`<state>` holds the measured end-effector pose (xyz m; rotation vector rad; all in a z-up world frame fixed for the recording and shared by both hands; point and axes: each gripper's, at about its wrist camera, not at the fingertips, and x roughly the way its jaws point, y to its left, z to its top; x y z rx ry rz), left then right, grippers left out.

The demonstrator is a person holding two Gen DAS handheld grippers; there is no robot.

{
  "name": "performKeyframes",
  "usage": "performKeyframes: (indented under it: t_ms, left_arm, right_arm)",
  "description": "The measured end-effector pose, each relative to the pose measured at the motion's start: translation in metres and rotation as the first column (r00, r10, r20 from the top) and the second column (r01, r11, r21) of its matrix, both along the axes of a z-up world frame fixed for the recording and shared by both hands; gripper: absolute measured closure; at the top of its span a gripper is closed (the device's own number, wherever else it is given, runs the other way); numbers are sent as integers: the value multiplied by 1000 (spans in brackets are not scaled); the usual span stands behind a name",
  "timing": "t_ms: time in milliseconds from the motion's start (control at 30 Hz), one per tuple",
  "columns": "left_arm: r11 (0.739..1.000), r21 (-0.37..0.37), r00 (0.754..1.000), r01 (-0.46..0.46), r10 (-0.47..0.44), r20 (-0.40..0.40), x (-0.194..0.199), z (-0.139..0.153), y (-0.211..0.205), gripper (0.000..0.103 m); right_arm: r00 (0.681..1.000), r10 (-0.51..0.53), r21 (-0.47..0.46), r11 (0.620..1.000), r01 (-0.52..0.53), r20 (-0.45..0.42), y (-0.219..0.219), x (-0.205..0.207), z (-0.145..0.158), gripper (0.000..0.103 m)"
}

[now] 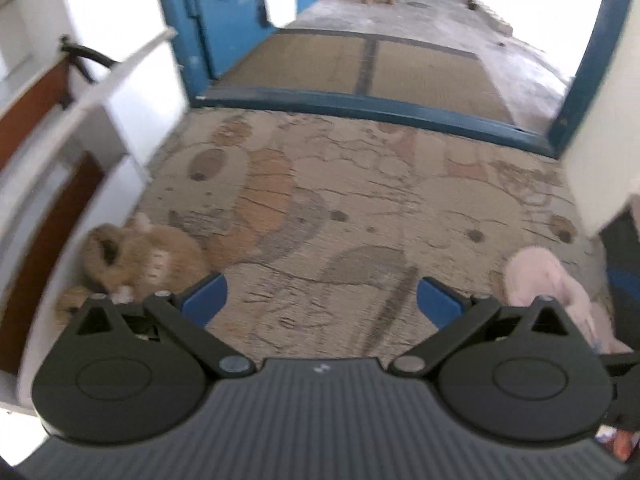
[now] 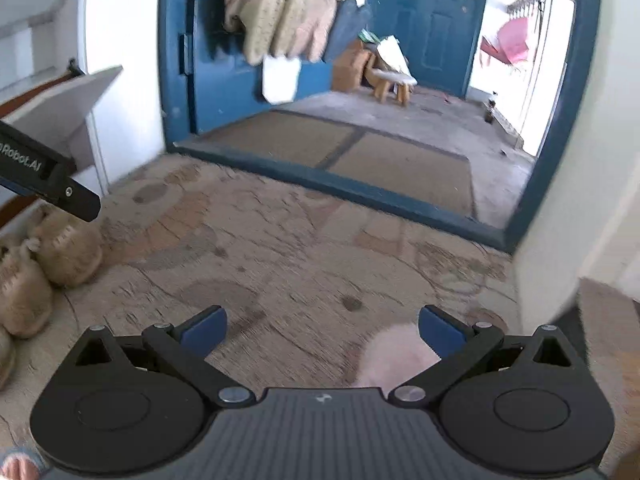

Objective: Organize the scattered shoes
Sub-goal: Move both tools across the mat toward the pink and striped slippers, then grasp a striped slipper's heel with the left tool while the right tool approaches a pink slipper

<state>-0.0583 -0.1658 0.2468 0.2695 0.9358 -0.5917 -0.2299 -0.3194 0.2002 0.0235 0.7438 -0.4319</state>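
Nearest the lens in the left wrist view, the left gripper (image 1: 322, 298) hangs above a worn patterned rug (image 1: 360, 208) with its blue-padded fingers (image 1: 204, 298) spread wide and nothing between them. At 9 o'clock from the gripper, a brown furry slipper (image 1: 136, 258) lies on the rug against the foot of a white cabinet with brown panels (image 1: 60, 184). At 3 o'clock, a pink fluffy slipper (image 1: 548, 280) lies on the rug, partly hidden behind the gripper's right linkage. At 12 o'clock, a blue door threshold (image 1: 360, 106) crosses the floor, with a tan doormat (image 1: 360, 68) beyond it; motion blur softens most of this view. In the right wrist view, the right gripper (image 2: 322, 330) likewise has its fingers (image 2: 440, 330) spread apart and empty. The pink fluffy slipper (image 2: 394, 354) sits on the rug (image 2: 300, 248) just beside the right-hand finger, at about 4 o'clock from the gap, and whether the two touch cannot be told. At 9 o'clock, two brown furry slippers (image 2: 44, 264) lie side by side at the rug's edge. Above them, at 10 o'clock, the black body of the other gripper (image 2: 44, 174) enters from the frame edge. At 12 o'clock, the threshold (image 2: 340, 188) and doormat (image 2: 360, 152) lead to a concrete landing. Pale slippers (image 2: 280, 20) hang on the open blue door (image 2: 224, 72), and a small wooden stool (image 2: 392, 84) stands farther back.
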Motion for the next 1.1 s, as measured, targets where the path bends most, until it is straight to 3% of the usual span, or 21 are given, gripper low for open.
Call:
performKeyframes:
  t_ms: [100,233,467,667,833,867,900,967,1067,1100]
  left_arm:
    - [999,-9,999,37,-38,-18,-8,-11,-15,0]
    - [994,-37,993,105,-107,-45,-20,-32,-42,0]
    - [958,-40,953,285,-288,-95,-56,-86,-119,0]
    - [882,-65,878,467,-471,-89,-97,-108,-175,0]
    - [805,-70,805,589,-592,-46,-113,-119,-200,1]
    - [791,-79,790,606,-611,-56,-113,-120,-203,9]
    - [773,-102,769,626,-634,-79,-114,-120,-204,23]
    - [749,-152,740,645,-662,-119,-115,-120,-204,38]
    - [736,-153,731,659,-675,-101,-120,-123,-203,45]
    - [731,-163,725,663,-681,-106,-119,-123,-201,50]
  right_arm:
    - [999,-17,-55,998,15,-43,-16,-15,-6,0]
    - [996,-45,-39,998,43,-71,-37,-35,-34,0]
    - [988,8,-117,993,-27,-157,-31,-77,-84,0]
    - [987,-7,23,1000,11,-158,-37,-102,-109,0]
    - [988,30,45,999,-24,-149,-41,-96,-116,0]
    - [991,13,72,997,-4,-130,-45,-98,-116,0]
    - [994,-5,93,996,15,-110,-47,-101,-118,0]
    - [996,-19,99,995,28,-85,-48,-105,-119,0]
    - [999,-10,88,996,14,-40,-50,-105,-119,2]
    - [1000,-9,94,996,10,-21,-52,-104,-118,12]
